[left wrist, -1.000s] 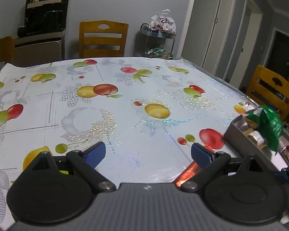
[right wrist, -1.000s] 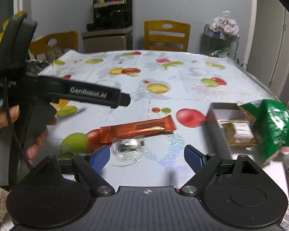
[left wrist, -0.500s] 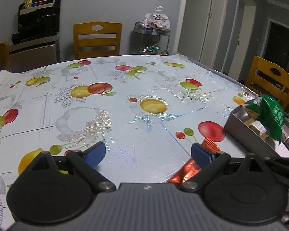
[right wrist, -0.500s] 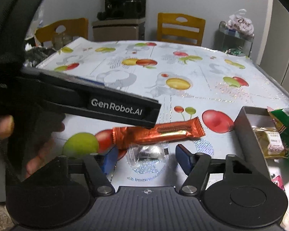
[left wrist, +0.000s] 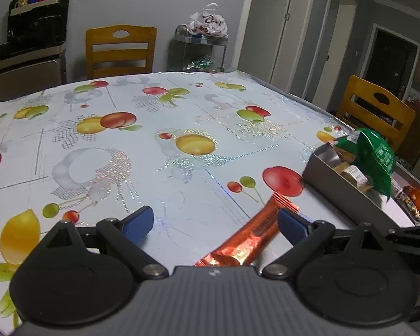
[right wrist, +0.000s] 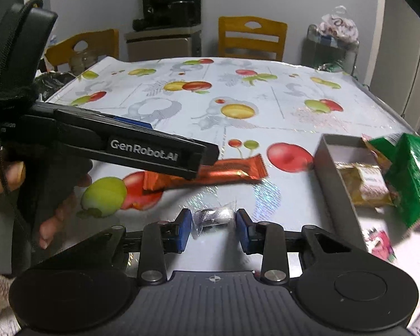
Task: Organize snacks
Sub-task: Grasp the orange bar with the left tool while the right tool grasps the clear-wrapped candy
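— Snacks first: what lies around the right gripper [right wrist: 213, 225]?

— A small silver sweet in a clear crinkly wrapper [right wrist: 213, 216] sits on the table between its blue pads. The jaws are closing on it; a sliver of gap shows on each side, so the pads are not pressing yet.

— Anything in the way?

— The left gripper [left wrist: 215, 222] reaches across from the left in the right wrist view, its black body printed "GenRobot.AI", and it covers part of the orange foil bar [right wrist: 232, 169] just behind the sweet. A hand [right wrist: 2, 173] grips its handle. Its jaws stand wide, released, with one end of the bar lying between them, untouched.

— And to the right?

— A grey rectangular tray [right wrist: 326, 165] holding a yellow-brown packet [right wrist: 366, 183]; a glossy green bag [right wrist: 411, 173] leans over its far side. More wrapped snacks lie beyond it, blurred.

— The surface?

— A shiny white tablecloth [left wrist: 154, 173] printed with red, yellow and green fruit, with glittery patches.

— The room?

— Grey walls, wooden chairs [left wrist: 120, 50] with slatted backs, a black appliance [right wrist: 170, 2] on a cabinet, a small trolley carrying a plastic bag [left wrist: 208, 23], and pale doors on the right.
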Motion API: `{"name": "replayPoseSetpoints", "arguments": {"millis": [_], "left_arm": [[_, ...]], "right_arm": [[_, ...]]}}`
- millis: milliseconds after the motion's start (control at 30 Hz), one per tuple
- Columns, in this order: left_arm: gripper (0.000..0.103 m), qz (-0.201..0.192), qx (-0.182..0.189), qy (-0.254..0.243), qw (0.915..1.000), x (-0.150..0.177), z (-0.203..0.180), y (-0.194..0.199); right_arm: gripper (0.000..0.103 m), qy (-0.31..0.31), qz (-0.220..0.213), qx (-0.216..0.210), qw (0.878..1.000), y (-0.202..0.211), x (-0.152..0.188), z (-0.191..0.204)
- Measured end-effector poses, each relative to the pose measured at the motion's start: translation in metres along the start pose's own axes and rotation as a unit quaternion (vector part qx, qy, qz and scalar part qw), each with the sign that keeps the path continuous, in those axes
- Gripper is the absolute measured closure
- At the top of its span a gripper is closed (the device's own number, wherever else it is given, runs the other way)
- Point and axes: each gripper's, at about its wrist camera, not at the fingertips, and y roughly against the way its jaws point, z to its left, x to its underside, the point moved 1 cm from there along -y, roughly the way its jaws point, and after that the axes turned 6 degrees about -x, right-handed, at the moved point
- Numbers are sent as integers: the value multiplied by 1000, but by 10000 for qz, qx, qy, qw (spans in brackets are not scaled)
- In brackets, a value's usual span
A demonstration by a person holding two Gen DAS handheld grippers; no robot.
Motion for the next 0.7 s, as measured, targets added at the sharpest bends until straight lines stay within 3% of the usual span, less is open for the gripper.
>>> {"name": "replayPoseSetpoints", "arguments": {"millis": [567, 700], "left_arm": [[11, 56, 150, -528, 9985, 9, -20, -2], [17, 134, 230, -595, 9979, 10, -23, -3]], "right_arm": [[66, 115, -33, 124, 9999, 15, 15, -7], [60, 132, -51, 183, 9997, 16, 15, -6]]}}
